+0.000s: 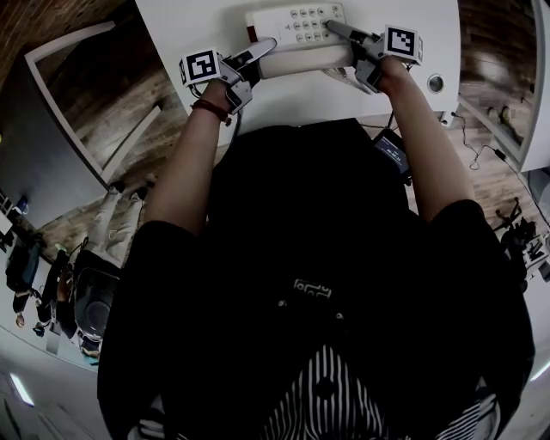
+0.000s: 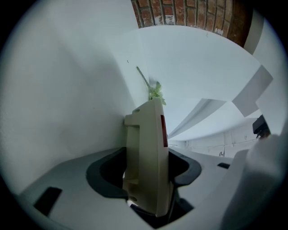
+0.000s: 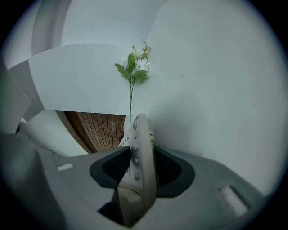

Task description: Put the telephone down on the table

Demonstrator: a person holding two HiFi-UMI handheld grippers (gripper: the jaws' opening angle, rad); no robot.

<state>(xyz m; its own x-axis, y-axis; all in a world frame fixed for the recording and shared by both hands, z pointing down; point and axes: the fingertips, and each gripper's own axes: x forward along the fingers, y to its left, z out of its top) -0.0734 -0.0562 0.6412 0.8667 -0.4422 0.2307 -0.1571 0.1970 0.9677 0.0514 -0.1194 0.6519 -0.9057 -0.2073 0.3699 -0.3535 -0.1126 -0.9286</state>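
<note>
Obs: telephone [image 1: 296, 27] at 12 o'clock, flat over the desk [image 1: 189, 21]; by my judgement not yet set down. Fingers of left gripper [image 1: 260, 49] clamp its 9 o'clock end and fingers of right gripper [image 1: 337, 31] its 3 o'clock end. The two-ended hold likely keeps it level for lowering.

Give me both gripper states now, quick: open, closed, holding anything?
left gripper: closed on one end of the telephone.
right gripper: closed on the telephone's keypad end.

head cam steeply down; both gripper views v close, share telephone [image 1: 292, 30].
</note>
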